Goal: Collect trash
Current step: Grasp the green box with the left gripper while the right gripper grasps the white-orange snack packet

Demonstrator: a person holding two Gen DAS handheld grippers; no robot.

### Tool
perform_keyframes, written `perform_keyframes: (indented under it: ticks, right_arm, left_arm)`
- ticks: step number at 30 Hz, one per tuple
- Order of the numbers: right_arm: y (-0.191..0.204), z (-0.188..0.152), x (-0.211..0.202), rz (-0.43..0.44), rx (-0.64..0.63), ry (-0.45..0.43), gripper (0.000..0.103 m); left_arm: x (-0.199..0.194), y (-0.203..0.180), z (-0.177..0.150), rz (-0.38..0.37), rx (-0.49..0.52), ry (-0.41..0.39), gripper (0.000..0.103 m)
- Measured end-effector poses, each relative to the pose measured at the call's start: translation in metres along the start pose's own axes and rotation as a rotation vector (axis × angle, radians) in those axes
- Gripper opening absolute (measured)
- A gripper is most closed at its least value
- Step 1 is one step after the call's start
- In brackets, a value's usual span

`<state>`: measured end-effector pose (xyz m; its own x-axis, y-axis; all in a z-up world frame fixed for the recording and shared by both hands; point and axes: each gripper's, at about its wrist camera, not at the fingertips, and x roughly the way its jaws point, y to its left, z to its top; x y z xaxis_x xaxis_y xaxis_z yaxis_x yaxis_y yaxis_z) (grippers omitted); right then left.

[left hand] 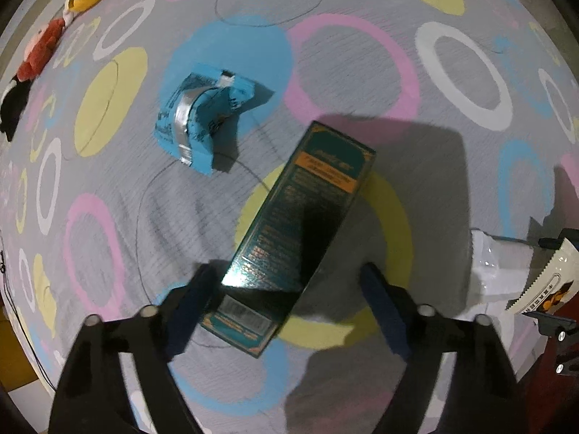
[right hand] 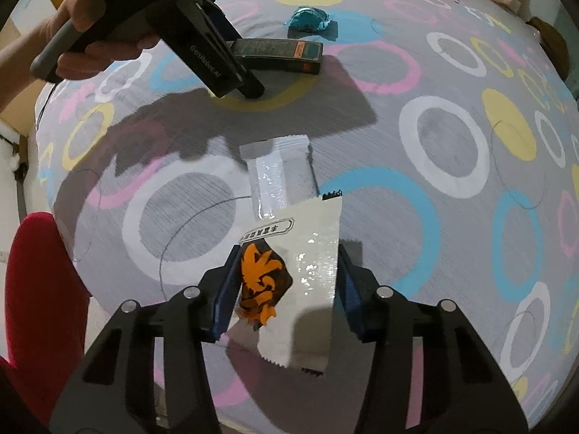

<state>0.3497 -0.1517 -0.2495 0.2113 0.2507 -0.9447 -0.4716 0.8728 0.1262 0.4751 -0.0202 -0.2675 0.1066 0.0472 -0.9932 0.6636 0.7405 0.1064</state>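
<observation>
Your left gripper (left hand: 286, 303) points down over the dark teal box (left hand: 293, 231), which lies flat on the grey sheet with coloured rings (left hand: 452, 188). Its jaws stand spread: the left pad sits at the box's lower edge, the right pad stays clear of it, so nothing is pinched. Beyond the box lies a crumpled blue wrapper (left hand: 199, 115), near it but apart. A row of plush toys (left hand: 39, 54) lines the far left edge.

Your right gripper (right hand: 286, 289) has its 2 pads on either side of a white snack wrapper with an orange print (right hand: 300, 271). Both pads look to touch its edges, but you cannot tell whether they press. A clear plastic wrapper (right hand: 278, 177) lies just beyond, under the white one's far end. Your left hand (right hand: 90, 36) shows at the upper left.
</observation>
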Motion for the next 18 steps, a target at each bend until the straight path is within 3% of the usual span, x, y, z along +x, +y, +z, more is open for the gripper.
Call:
perform_keyframes:
  ticks: [9, 10, 12, 13, 18]
  right_arm:
    - [-0.004, -0.005, -0.010, -0.001, 0.066, -0.024, 0.049]
    - [-0.005, -0.005, -0.010, 0.003, 0.072, -0.023, 0.045]
    - [-0.006, -0.008, -0.012, 0.008, 0.081, -0.029, 0.024]
    - [-0.007, -0.009, -0.013, 0.002, 0.084, -0.026, 0.020]
    - [-0.010, -0.014, -0.019, 0.025, 0.117, -0.040, 0.016]
  left_arm:
    - [-0.007, -0.031, -0.005, 0.052, -0.025, 0.006, 0.040]
    - [-0.008, -0.034, -0.002, 0.058, -0.033, 0.010, 0.038]
    - [-0.008, -0.037, 0.000, 0.078, -0.060, 0.020, 0.038]
    - [-0.008, -0.037, -0.001, 0.080, -0.089, 0.028, 0.037]
    - [-0.012, -0.031, 0.001, 0.036, -0.189, 0.050, 0.037]
